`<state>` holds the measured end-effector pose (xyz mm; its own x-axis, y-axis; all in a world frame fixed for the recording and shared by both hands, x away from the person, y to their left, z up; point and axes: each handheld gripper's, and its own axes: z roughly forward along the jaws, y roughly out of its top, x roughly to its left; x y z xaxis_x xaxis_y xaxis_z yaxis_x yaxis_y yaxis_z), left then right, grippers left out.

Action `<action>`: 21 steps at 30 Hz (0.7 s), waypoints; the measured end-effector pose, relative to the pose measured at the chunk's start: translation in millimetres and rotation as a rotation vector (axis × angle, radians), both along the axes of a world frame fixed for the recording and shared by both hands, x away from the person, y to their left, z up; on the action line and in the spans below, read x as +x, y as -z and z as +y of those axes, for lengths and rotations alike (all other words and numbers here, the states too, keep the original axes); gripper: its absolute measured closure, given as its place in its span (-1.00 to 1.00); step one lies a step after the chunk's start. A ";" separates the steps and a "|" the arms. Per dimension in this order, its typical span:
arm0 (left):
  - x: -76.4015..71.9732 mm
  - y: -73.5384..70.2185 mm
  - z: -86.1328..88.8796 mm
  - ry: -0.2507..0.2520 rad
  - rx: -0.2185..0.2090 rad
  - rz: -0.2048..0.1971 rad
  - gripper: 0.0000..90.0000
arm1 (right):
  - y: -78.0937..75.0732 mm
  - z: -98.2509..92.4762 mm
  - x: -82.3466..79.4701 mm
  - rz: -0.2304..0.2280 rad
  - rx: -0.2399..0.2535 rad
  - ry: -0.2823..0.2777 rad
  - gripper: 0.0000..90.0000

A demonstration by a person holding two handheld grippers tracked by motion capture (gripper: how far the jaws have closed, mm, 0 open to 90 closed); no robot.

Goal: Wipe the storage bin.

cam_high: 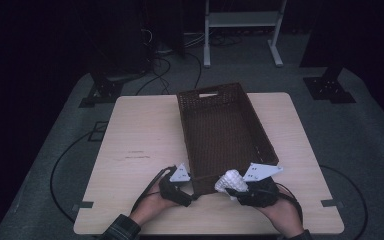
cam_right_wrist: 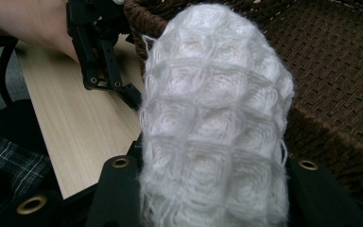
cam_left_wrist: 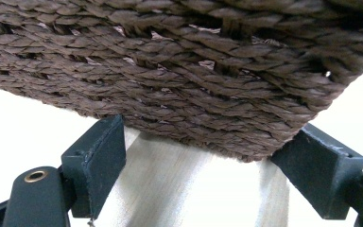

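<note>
Light wood table (cam_high: 140,140) w/ brown wicker basket (cam_high: 222,130) sitting on it.

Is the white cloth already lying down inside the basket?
No, the white cloth is clamped upright in the right gripper, at the near rim of the basket, not on its floor.

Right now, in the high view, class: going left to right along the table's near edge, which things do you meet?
Left gripper → near corner of the brown woven basket → white knitted cloth → right gripper.
</note>
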<state>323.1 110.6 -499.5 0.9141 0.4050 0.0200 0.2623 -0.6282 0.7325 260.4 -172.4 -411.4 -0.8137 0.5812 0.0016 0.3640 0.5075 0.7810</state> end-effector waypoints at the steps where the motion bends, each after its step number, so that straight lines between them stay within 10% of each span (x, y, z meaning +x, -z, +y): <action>1: 0.0 0.0 0.0 0.000 0.000 0.000 -0.61 | 1.1 0.5 0.3 0.005 0.001 -0.001 0.23; 21: 0.0 0.0 0.0 0.001 0.000 0.000 -0.61 | 33.6 17.4 6.9 0.064 -0.079 -0.035 0.23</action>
<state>323.1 110.6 -499.5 0.9144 0.4044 0.0198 0.2622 -0.6287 0.7321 267.2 -155.0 -445.0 -0.8331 0.5531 0.0100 0.3933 0.5796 0.7137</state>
